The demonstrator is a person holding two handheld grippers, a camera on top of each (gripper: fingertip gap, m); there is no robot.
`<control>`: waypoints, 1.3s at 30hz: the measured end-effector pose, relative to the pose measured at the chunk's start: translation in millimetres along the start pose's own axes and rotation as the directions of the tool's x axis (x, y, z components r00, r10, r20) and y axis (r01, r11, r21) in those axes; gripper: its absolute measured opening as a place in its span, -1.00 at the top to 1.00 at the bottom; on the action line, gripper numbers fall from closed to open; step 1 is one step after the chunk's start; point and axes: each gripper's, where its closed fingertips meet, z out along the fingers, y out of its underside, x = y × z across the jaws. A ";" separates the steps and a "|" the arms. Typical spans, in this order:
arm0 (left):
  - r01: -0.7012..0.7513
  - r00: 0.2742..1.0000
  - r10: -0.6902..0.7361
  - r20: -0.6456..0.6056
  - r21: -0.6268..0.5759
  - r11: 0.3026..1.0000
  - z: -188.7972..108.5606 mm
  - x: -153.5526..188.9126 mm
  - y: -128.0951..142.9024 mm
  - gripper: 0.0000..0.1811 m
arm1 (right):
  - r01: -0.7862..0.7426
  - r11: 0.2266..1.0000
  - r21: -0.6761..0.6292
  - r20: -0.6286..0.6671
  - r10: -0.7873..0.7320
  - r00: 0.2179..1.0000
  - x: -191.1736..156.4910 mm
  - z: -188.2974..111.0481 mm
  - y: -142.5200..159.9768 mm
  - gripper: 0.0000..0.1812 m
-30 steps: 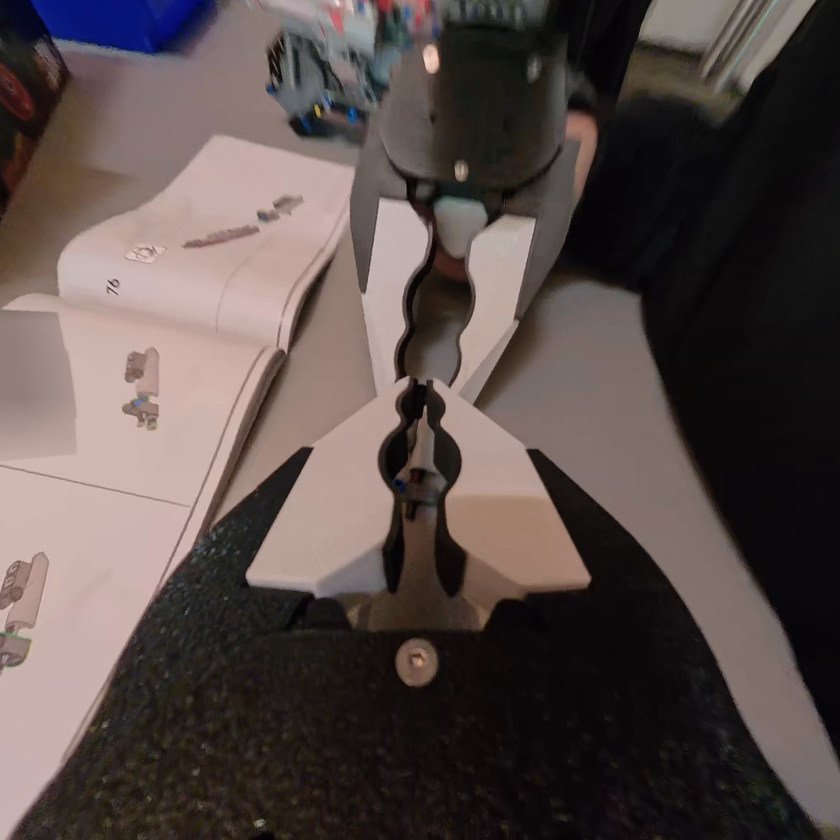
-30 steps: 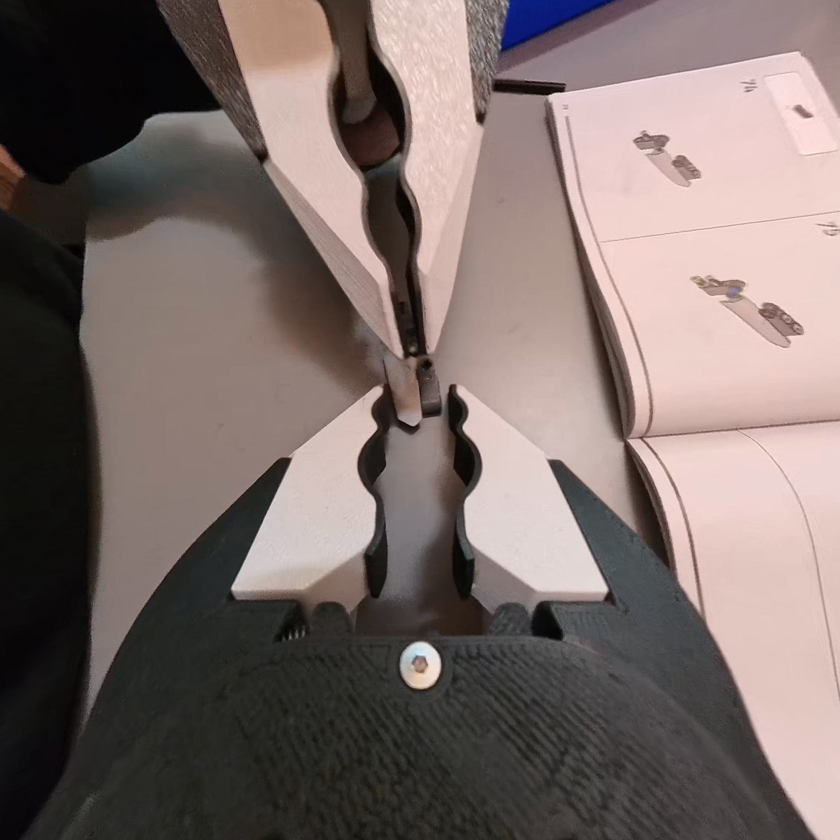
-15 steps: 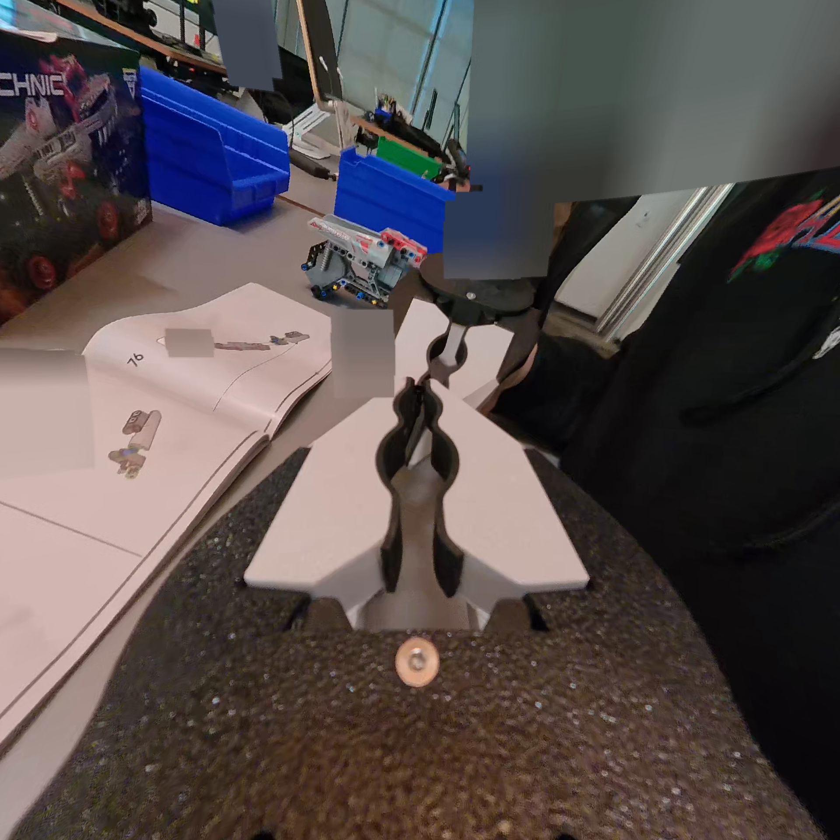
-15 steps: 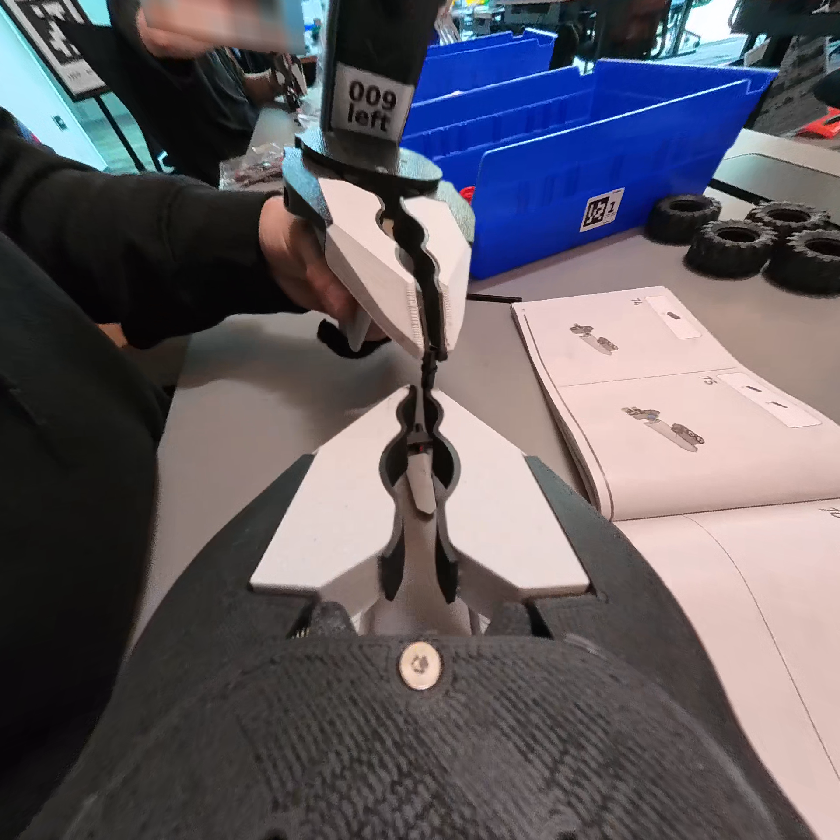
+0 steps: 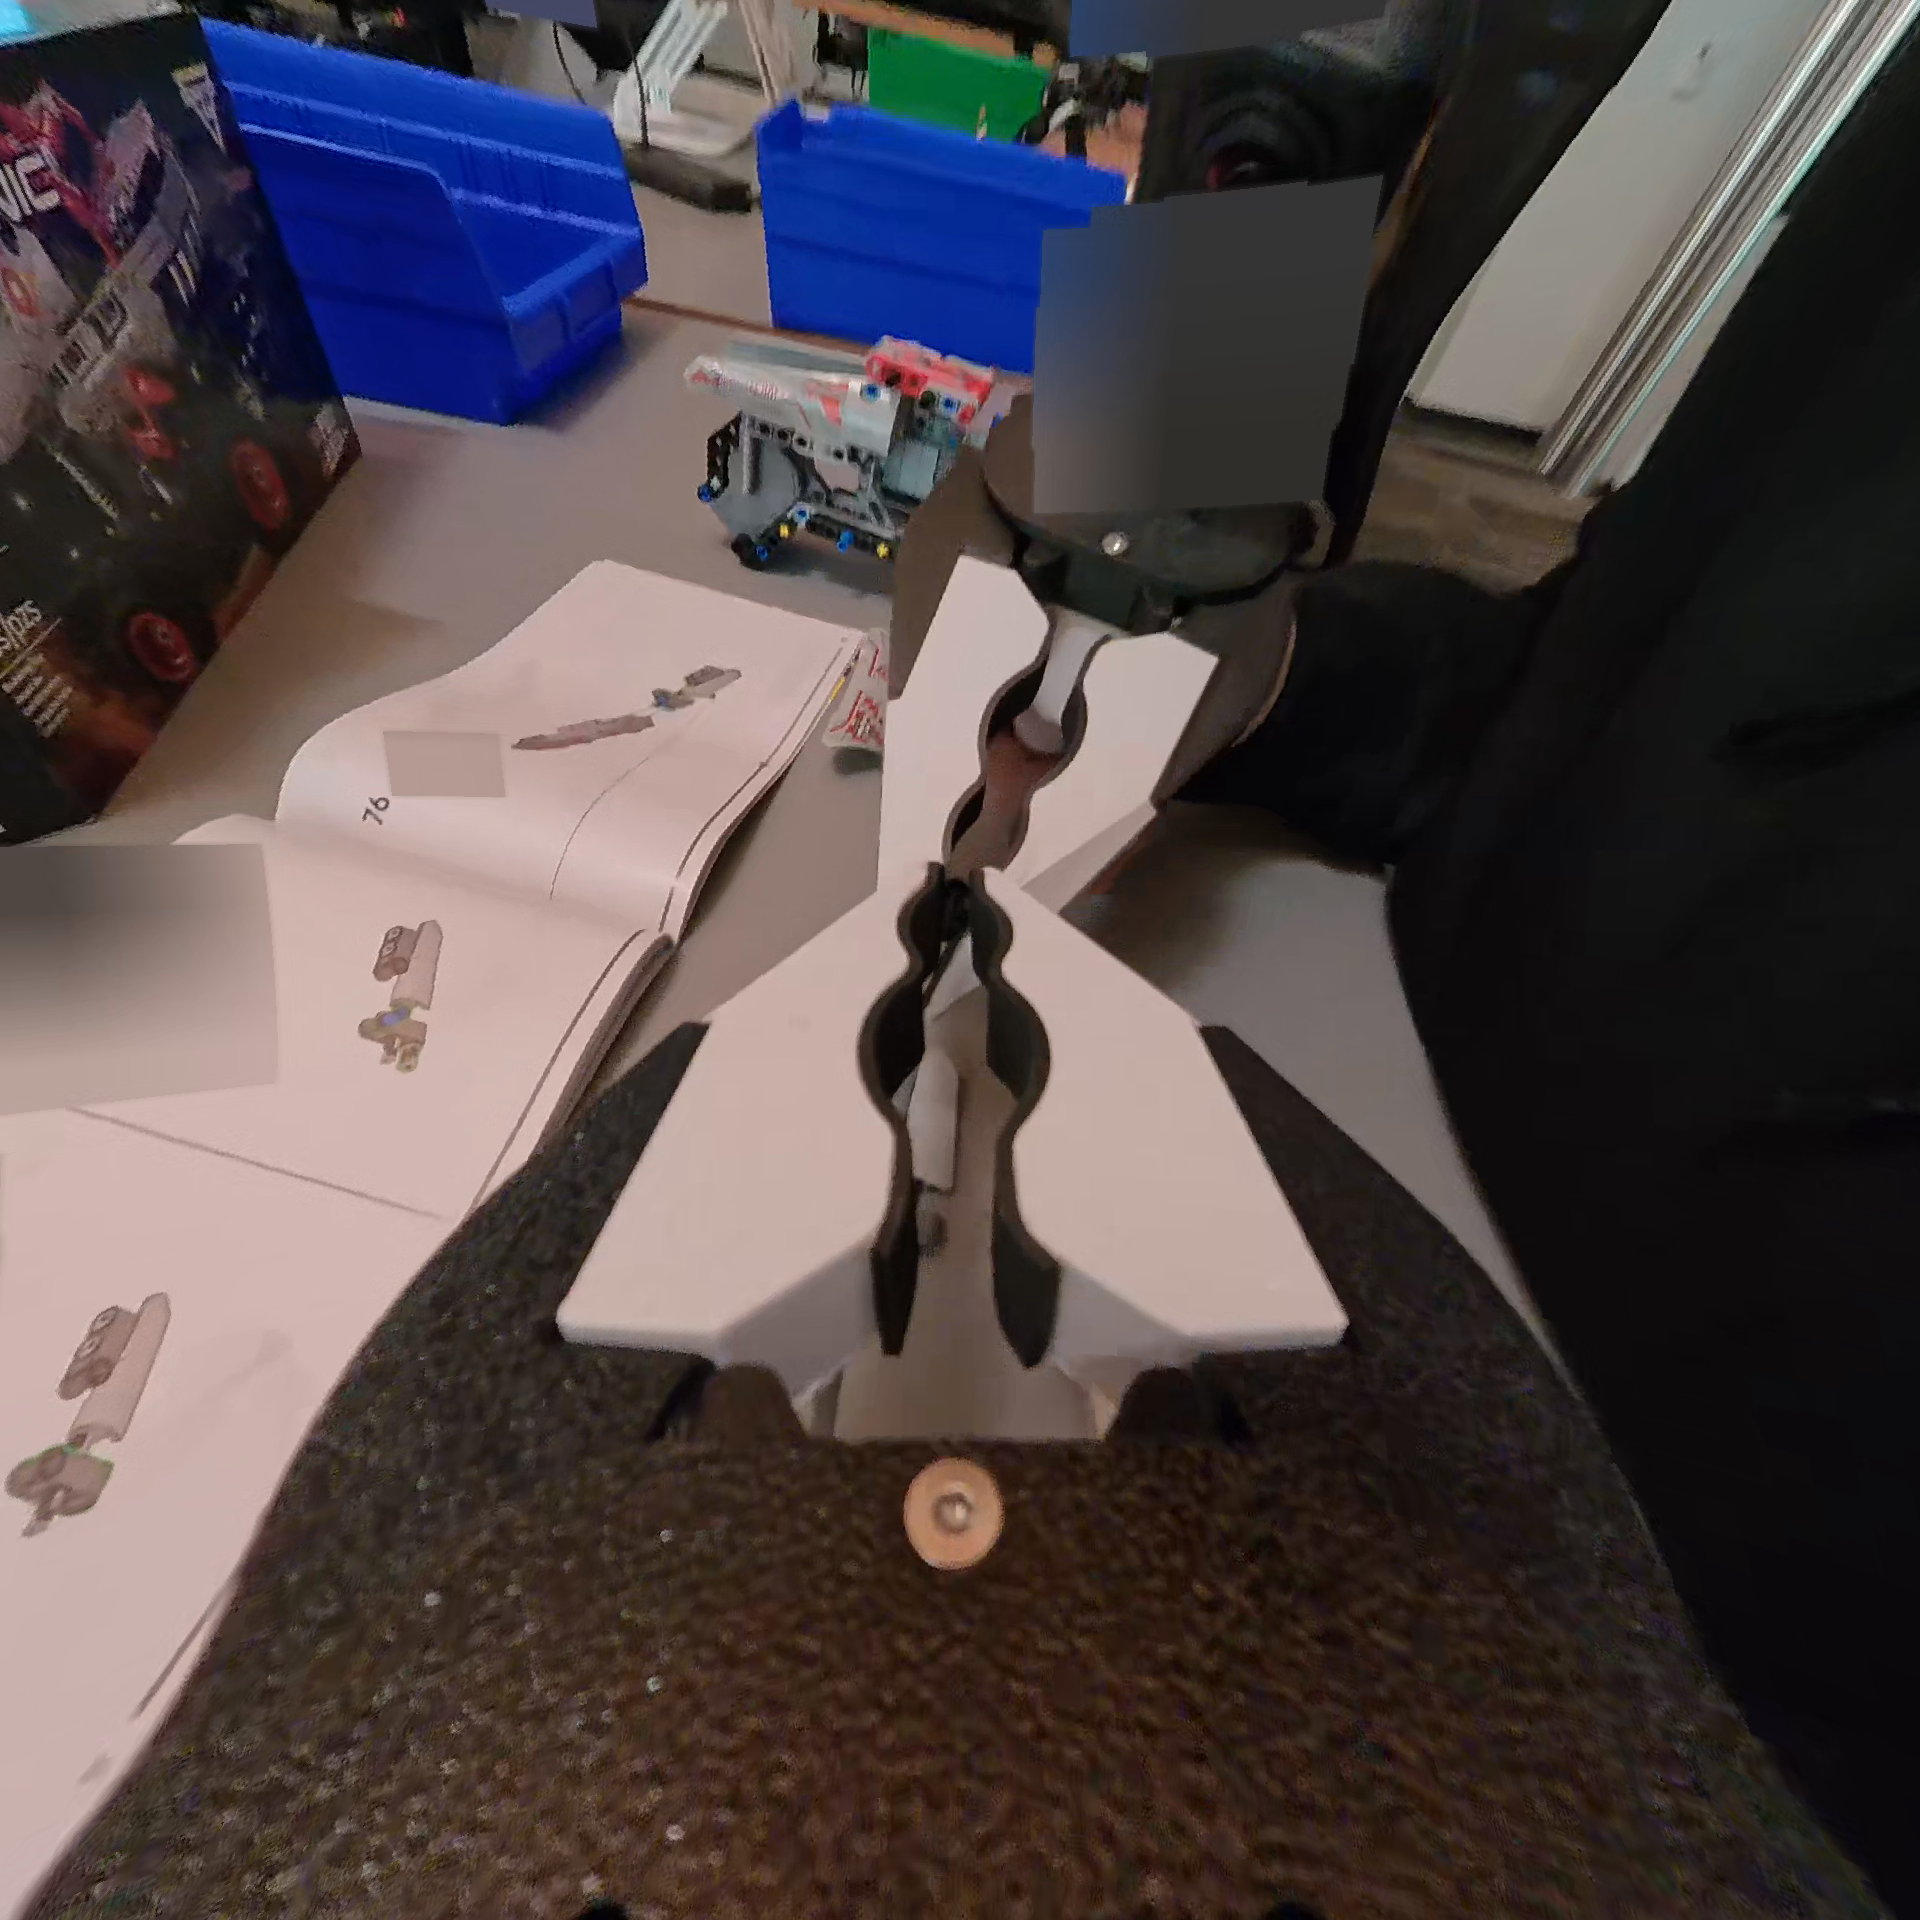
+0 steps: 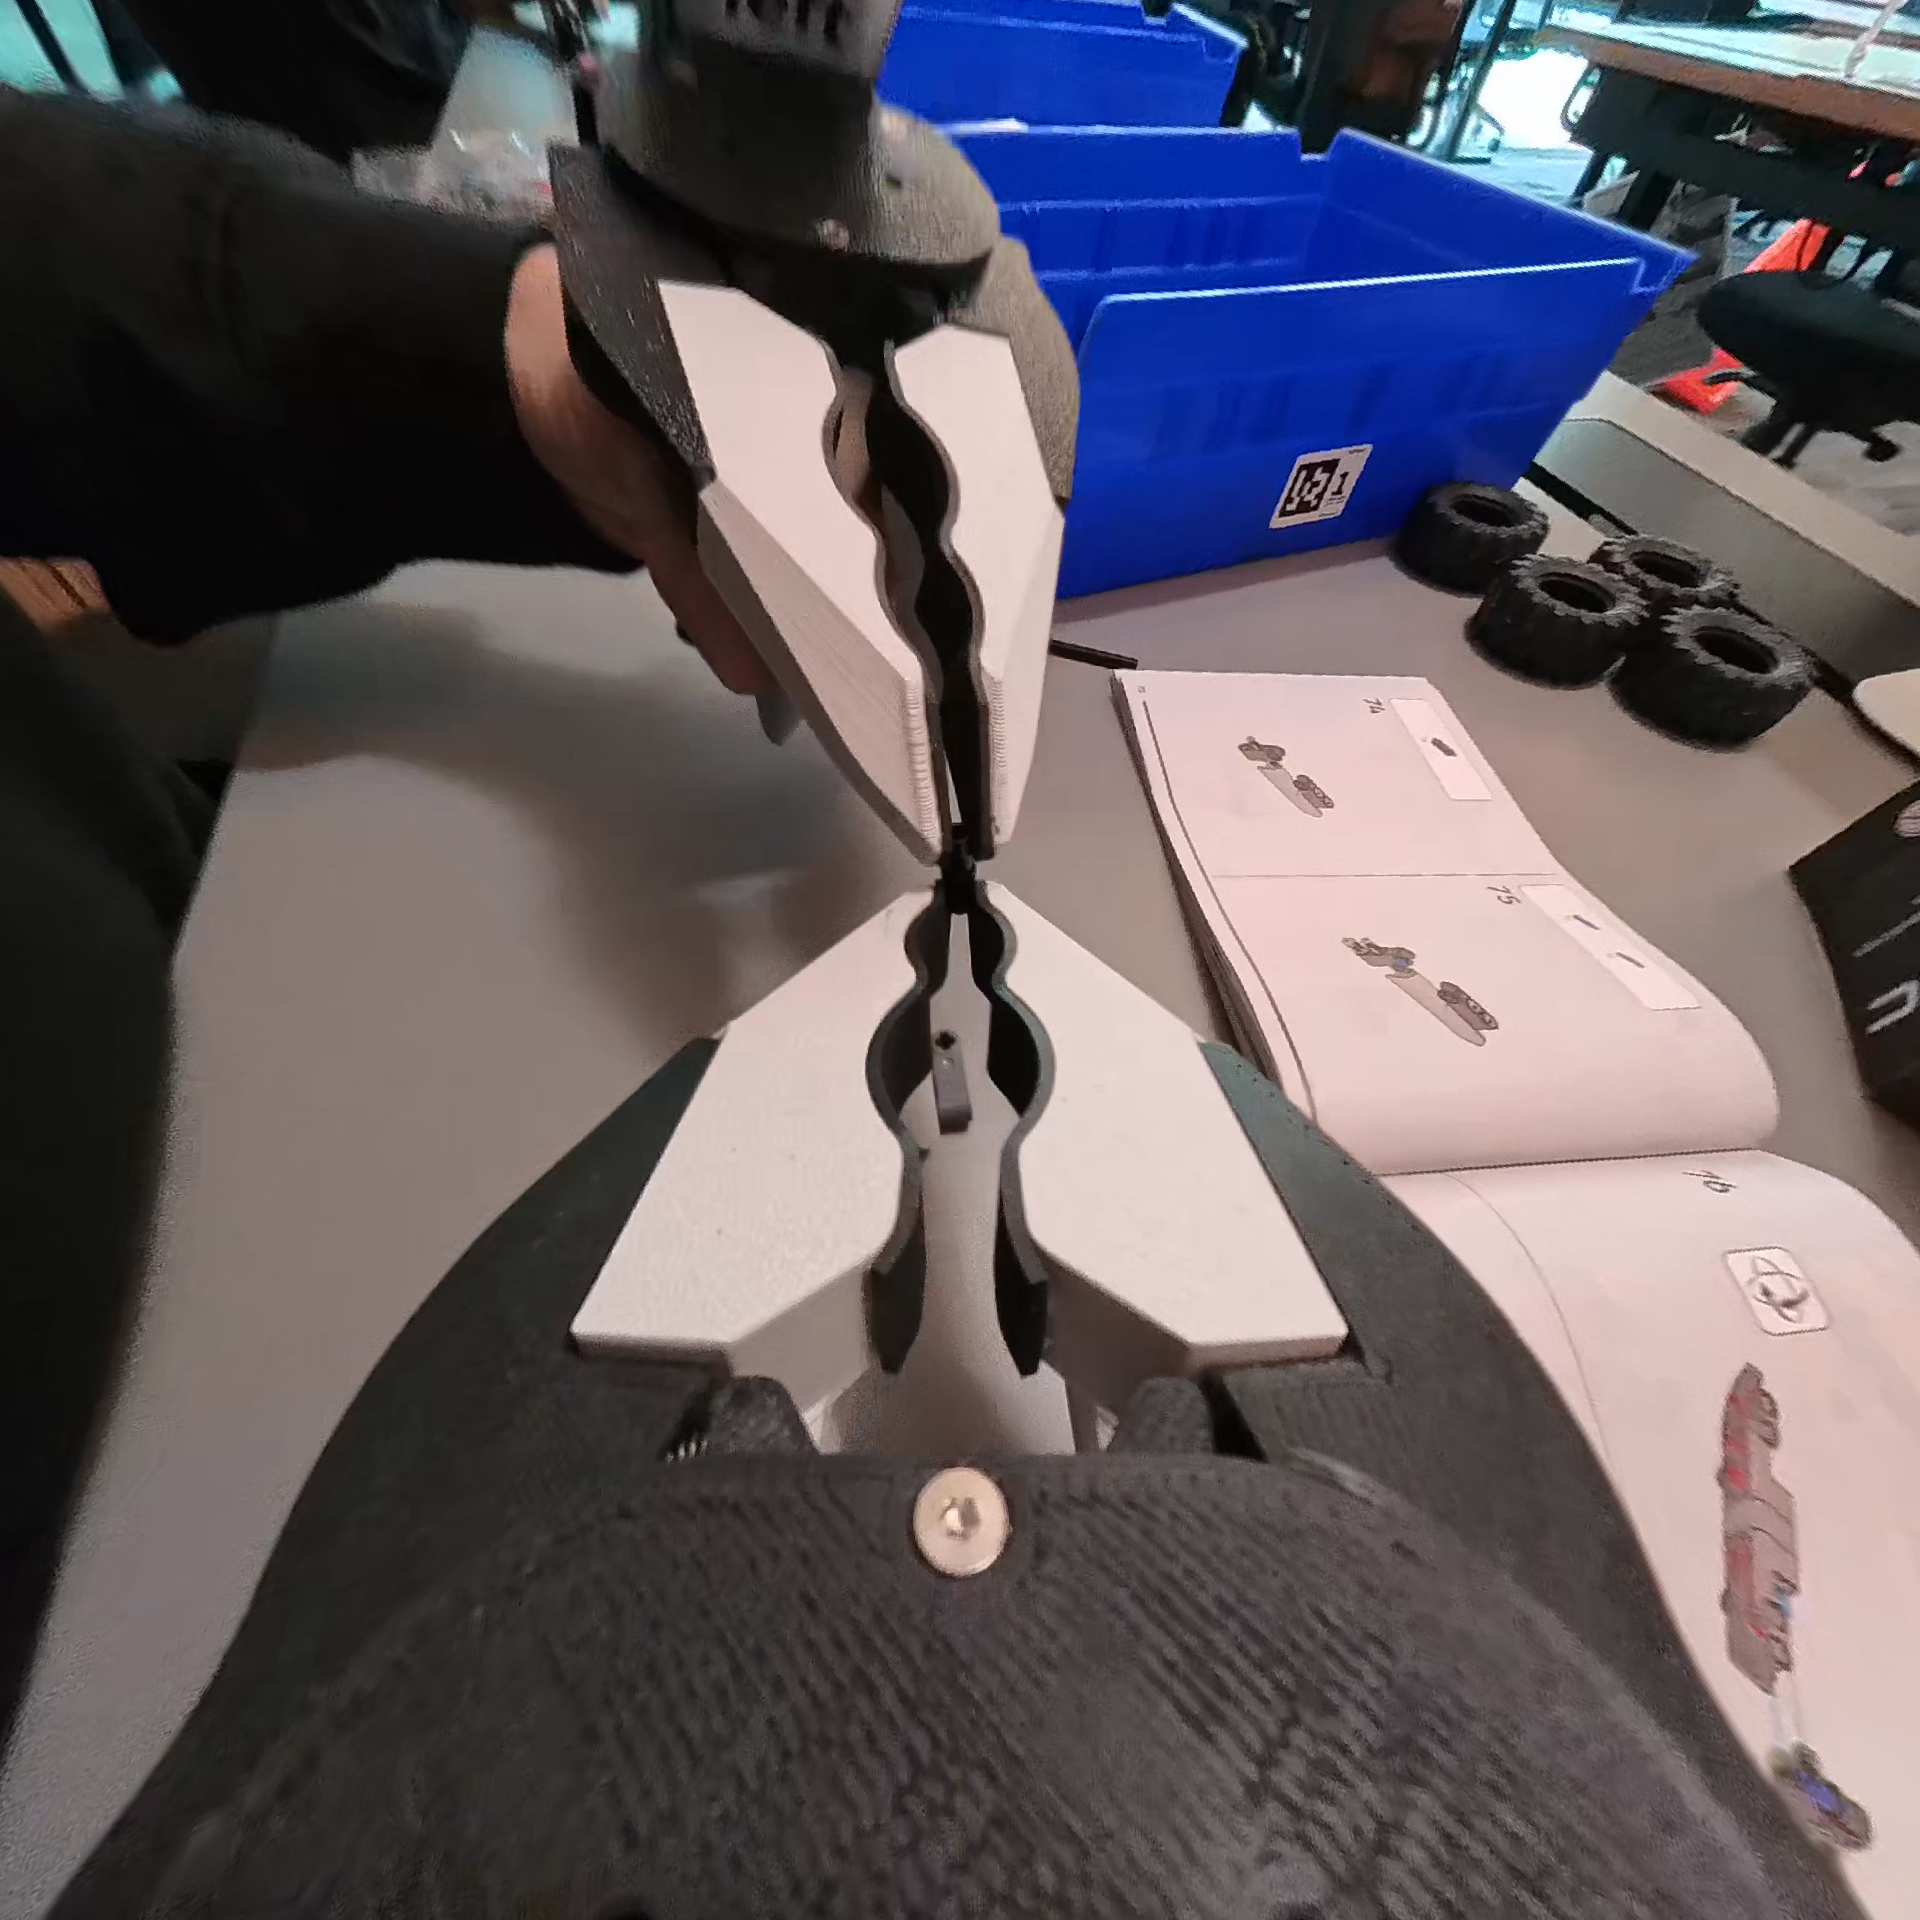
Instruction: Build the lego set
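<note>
My left gripper (image 5: 954, 896) is shut on a small light-grey lego part (image 5: 932, 1117) that sits between its fingers, with a thin black piece running up to the tips. My right gripper (image 6: 961, 906) is shut on a dark-grey lego part (image 6: 951, 1075). The two grippers meet tip to tip above the grey table (image 6: 499, 831). The right gripper (image 5: 964, 854) faces me in the left wrist view, and the left gripper (image 6: 961, 836) faces me in the right wrist view, held by a hand in a black sleeve. Where the two parts touch is hidden by the fingertips.
An open instruction booklet (image 5: 468, 883) (image 6: 1455, 935) lies beside the grippers. A partly built lego truck (image 5: 842, 457) stands behind it, with blue bins (image 5: 416, 270) (image 6: 1299, 343) further back. Black tyres (image 6: 1621, 623) and the set's box (image 5: 135, 416) stand on the table. Less than 4 cm separates the two grippers' tips.
My right gripper, open around the part a second ago, has shut on it. Both grippers have tilted up from the table and stay tip to tip.
</note>
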 end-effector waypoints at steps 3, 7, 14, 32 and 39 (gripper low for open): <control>-0.044 0.998 0.046 0.029 -0.070 0.997 0.4 -0.6 5.9 0.99 | 0.064 0.997 -0.042 -0.032 -0.065 0.997 0.9 2.1 4.8 0.99; -0.056 0.997 0.061 0.044 -0.094 0.994 -1.1 -0.2 7.4 0.98 | 0.086 0.995 -0.047 -0.036 -0.088 0.996 0.2 2.3 4.9 0.99; -0.092 0.993 0.102 0.059 -0.148 0.985 -3.5 0.7 12.0 0.98 | 0.072 0.996 -0.052 -0.022 -0.073 0.997 -2.1 2.9 6.4 0.99; -0.123 0.989 0.136 0.057 -0.189 0.974 -3.1 1.5 18.1 0.98 | 0.071 0.994 -0.084 0.005 -0.071 0.997 -6.1 5.6 11.2 0.99; -0.180 0.977 0.205 0.065 -0.273 0.945 -1.7 0.9 24.7 0.99 | 0.087 0.989 -0.119 0.021 -0.085 0.996 -9.4 8.7 16.6 0.99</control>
